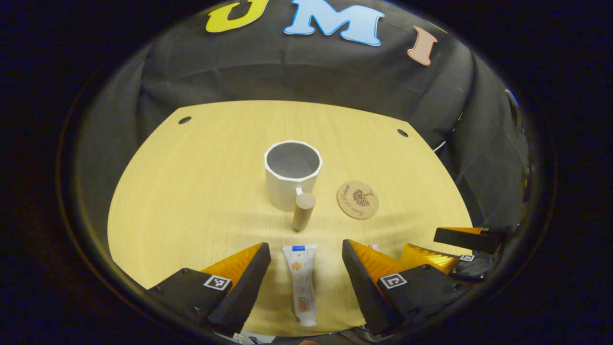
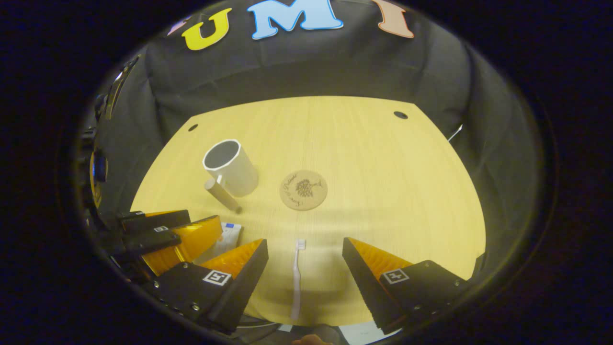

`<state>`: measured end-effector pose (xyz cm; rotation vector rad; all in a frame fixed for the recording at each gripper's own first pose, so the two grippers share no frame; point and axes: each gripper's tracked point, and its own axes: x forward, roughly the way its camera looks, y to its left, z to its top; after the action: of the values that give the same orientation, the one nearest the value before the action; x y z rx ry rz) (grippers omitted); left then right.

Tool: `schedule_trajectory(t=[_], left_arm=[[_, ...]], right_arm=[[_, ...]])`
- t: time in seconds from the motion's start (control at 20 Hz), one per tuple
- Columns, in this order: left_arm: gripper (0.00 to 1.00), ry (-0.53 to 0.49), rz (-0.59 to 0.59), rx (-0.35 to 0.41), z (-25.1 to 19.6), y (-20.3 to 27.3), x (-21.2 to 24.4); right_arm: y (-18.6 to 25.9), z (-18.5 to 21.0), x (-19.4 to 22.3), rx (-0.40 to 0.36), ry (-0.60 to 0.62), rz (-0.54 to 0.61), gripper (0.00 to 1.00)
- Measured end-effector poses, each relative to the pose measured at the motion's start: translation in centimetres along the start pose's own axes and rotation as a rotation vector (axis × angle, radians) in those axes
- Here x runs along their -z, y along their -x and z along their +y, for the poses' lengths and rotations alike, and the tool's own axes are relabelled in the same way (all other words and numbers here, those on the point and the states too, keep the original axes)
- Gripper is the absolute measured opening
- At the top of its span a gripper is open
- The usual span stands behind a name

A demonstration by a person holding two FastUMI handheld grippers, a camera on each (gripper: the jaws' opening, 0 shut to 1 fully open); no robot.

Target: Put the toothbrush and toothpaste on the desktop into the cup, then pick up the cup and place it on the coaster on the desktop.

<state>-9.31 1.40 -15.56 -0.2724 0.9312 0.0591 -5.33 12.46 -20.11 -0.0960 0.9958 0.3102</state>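
Observation:
A white cup (image 1: 292, 172) with a wooden handle (image 1: 303, 211) stands upright mid-table, also seen at the left as the cup (image 2: 231, 166). A round cork coaster (image 1: 357, 200) lies just right of it, the same coaster (image 2: 303, 189) lying bare. The toothpaste tube (image 1: 302, 282) lies flat between the fingers of my open left gripper (image 1: 306, 249), untouched. The white toothbrush (image 2: 297, 278) lies flat between the fingers of my open right gripper (image 2: 305, 244). The right gripper (image 1: 445, 256) appears at the right edge of the left gripper view.
The wooden table (image 2: 383, 182) has two small dark holes (image 1: 184, 120) near its far corners. Black cloth hangs close behind and to both sides. The left gripper (image 2: 177, 235) sits close beside my right one.

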Motion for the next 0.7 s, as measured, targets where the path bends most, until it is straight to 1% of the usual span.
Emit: schedule_trajectory(t=[0.05, 0.2, 0.25, 0.3, 0.35, 0.4, 0.45, 0.5, 0.55, 0.6, 0.65, 0.7], left_arm=[[0.98, 0.002, 0.033, -0.002, 0.2, -0.2, 0.7], [0.96, 0.007, 0.115, -0.010, 0.7, -1.2, 2.5], [0.98, 0.006, 0.140, -0.009, 0.8, -1.4, 3.0], [0.96, 0.005, 0.162, -0.015, 1.0, -1.6, 3.7], [0.98, 0.002, 0.184, -0.017, 1.1, -1.8, 4.2], [0.98, 0.001, 0.205, -0.019, 1.1, -1.8, 4.6], [0.95, 0.001, 0.222, -0.015, 1.1, -1.8, 5.0], [0.95, 0.003, 0.237, -0.012, 1.1, -2.0, 5.4], [0.98, 0.001, 0.251, -0.008, 1.1, -2.0, 5.6], [0.96, -0.002, 0.263, -0.006, 1.1, -2.2, 6.0], [0.96, -0.004, 0.276, -0.004, 1.1, -2.3, 6.2], [0.98, -0.005, 0.289, -0.003, 1.0, -2.5, 6.4]], right_arm=[[-0.3, 0.0, 0.7, 0.004, 0.005, 0.025, 0.99], [-0.7, 0.3, 1.9, 0.003, 0.011, 0.091, 0.98], [-0.9, 0.4, 2.5, 0.003, 0.013, 0.114, 0.99], [-1.1, 0.4, 2.9, 0.004, 0.017, 0.138, 0.98], [-1.5, 0.5, 3.6, 0.003, 0.022, 0.164, 0.98], [-1.7, 0.6, 4.0, 0.001, 0.025, 0.189, 0.99], [-1.9, 0.6, 4.6, 0.002, 0.029, 0.211, 0.99], [-2.1, 0.7, 5.0, 0.000, 0.031, 0.233, 0.99], [-2.3, 0.8, 5.5, -0.003, 0.031, 0.253, 0.99], [-2.5, 0.8, 5.8, -0.004, 0.030, 0.271, 0.99], [-2.7, 0.9, 6.2, -0.007, 0.027, 0.288, 0.99], [-2.9, 0.9, 6.6, -0.007, 0.026, 0.309, 0.99]])
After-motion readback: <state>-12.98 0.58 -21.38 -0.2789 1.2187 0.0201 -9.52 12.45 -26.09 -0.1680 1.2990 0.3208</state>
